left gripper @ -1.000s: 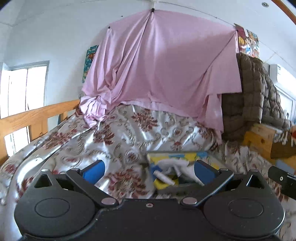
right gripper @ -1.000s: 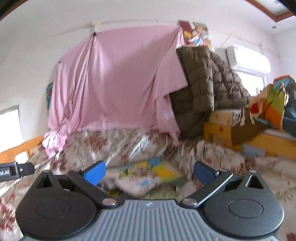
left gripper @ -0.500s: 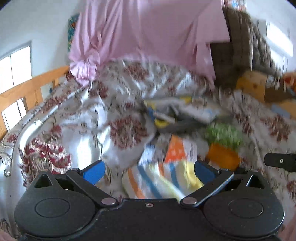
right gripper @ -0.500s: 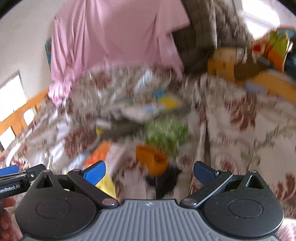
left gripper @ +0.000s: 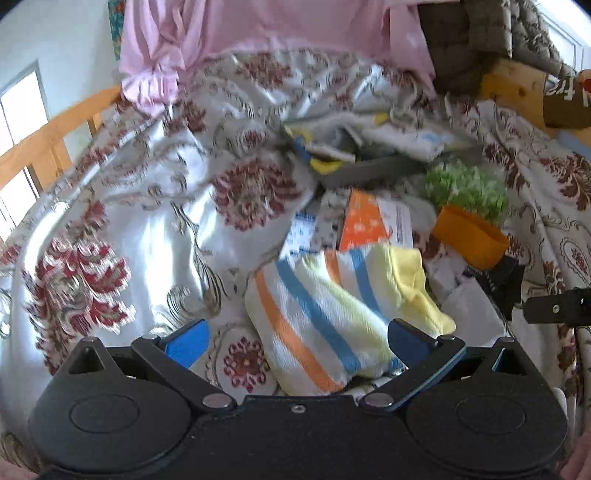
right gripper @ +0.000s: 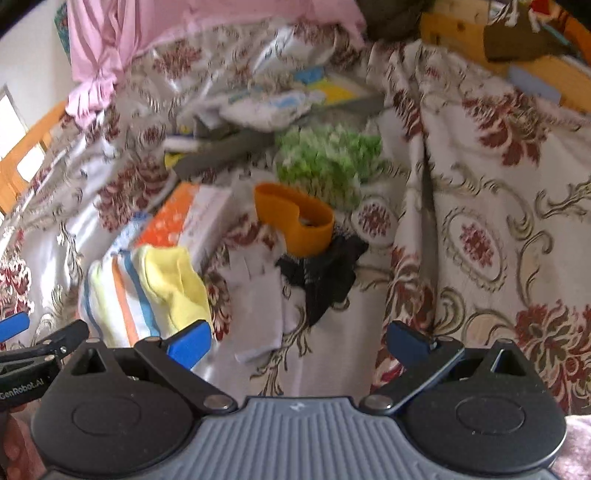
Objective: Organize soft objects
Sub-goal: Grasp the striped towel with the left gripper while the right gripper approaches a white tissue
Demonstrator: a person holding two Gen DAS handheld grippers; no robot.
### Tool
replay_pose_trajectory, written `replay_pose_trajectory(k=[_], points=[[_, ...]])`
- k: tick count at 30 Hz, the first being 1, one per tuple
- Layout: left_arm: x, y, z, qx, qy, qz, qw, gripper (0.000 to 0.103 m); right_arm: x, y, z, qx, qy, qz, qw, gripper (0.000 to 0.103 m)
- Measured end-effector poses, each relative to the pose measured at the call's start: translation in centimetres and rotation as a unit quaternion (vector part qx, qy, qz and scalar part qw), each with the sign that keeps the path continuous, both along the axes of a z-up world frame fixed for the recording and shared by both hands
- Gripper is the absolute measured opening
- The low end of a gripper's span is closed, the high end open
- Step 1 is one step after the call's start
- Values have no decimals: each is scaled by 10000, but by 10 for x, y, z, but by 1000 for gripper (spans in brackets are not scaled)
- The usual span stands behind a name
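Observation:
A striped yellow, orange and blue towel [left gripper: 332, 306] lies bunched on the flowered bedspread [left gripper: 147, 206], right in front of my open left gripper [left gripper: 295, 341], partly between its blue fingertips. The same towel [right gripper: 147, 291] shows at the left of the right wrist view. My right gripper [right gripper: 295, 341] hangs open above a white cloth [right gripper: 258, 306] and a black cloth [right gripper: 325, 277]. Beyond them sit an orange band [right gripper: 295, 221], a green fluffy item [right gripper: 328, 155] and an orange and white pack [right gripper: 184, 221]. A grey tray [left gripper: 388, 166] further back holds white and yellow cloths.
A pink sheet [left gripper: 258, 33] hangs on the wall behind the bed. A wooden bed rail [left gripper: 48, 136] runs along the left. A brown quilted jacket [left gripper: 480, 33] and wooden furniture [left gripper: 517, 85] stand at the right. Bedspread to the right [right gripper: 498, 221] carries nothing.
Both grippers have tilted down from the wall and pink sheet toward the bed and moved closer to the pile. The striped towel now fills the left gripper's opening.

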State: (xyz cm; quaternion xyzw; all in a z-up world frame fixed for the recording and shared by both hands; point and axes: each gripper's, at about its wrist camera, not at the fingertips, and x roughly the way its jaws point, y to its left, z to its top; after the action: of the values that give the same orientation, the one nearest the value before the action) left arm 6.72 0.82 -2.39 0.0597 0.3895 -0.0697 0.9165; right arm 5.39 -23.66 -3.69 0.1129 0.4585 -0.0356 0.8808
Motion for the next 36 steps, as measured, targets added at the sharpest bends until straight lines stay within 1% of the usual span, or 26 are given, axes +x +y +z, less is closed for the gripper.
replay_pose_trajectory(k=[5,8,12,15,20,24,29,31,36], points=[[9,4,-6,-232,211,119,9994,102,11,4,-9,13,296,110,9995,103],[15,4,-11,-359,430,151,9983,102,15,2,-10,-6,328,-27,9995,103],[20,7,-16,-531,558,246,9967,102,18,-8,-12,296,336,-205,9988,103],[21,4,-17,-547,567,205,9967,102,20,-10,-15,373,414,-209,9982,103],[27,-3,-23,-445,663,83,9968,102,32,-5,-25,556,569,-13,9968,103],[35,-6,-30,-476,822,65,9955,102,47,-4,-36,889,656,225,9936,103],[41,-5,-36,-663,1079,51,9919,102,64,0,-45,1087,900,474,9888,103],[42,-5,-38,-698,1106,48,9914,102,69,1,-46,1225,885,566,9869,103],[47,-13,-41,-616,1129,-125,9916,102,84,4,-50,1198,877,667,9867,103]])
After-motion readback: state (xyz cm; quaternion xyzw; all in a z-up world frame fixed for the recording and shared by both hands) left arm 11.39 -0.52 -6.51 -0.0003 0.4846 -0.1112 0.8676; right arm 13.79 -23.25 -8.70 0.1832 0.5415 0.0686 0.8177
